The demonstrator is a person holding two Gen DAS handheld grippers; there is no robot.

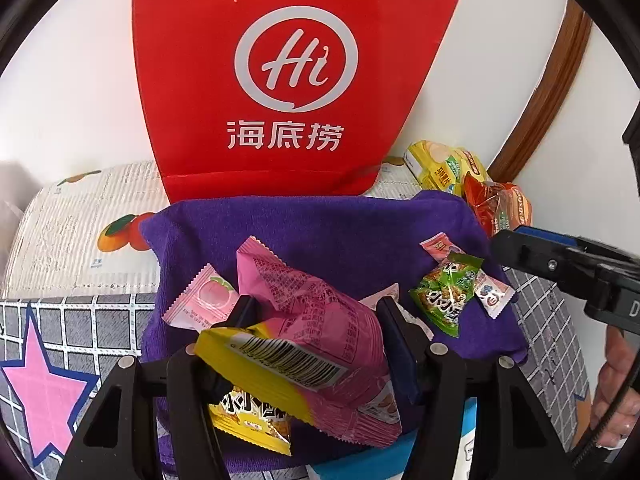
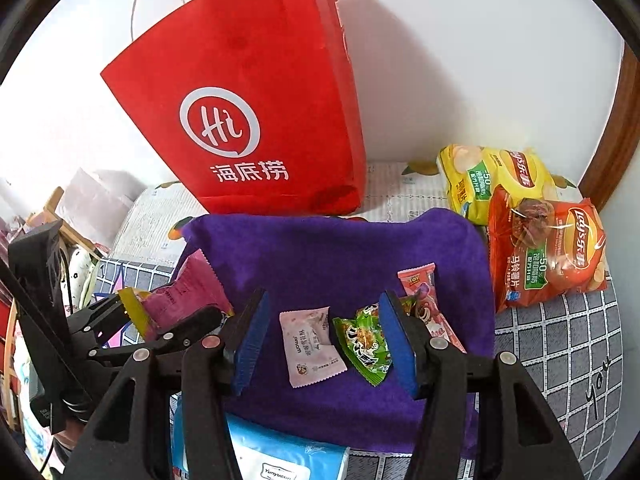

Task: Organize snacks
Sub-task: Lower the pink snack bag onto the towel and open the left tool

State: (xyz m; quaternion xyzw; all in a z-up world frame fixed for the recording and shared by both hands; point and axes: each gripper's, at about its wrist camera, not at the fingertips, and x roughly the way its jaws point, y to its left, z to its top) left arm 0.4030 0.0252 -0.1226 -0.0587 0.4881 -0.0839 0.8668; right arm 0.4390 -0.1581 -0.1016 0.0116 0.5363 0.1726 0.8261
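Left claw [image 1: 316, 320] grips pink pack [image 1: 320, 320] and yellow pack [image 1: 256, 364], frame centre. Right claw [image 2: 324, 336] part-open, empty, over purple towel [image 2: 340, 248]; green pack [image 2: 364, 344] lies between its fingers.

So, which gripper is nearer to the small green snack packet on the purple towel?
Right. The right gripper hovers over the green snack packet, empty. The left gripper is off to its side, shut on a pink and a yellow packet.

My left tongs [image 1: 316, 344] pinch something between their pads, tilted downward; my right tongs [image 2: 324, 340] hang parted, gripping nothing.
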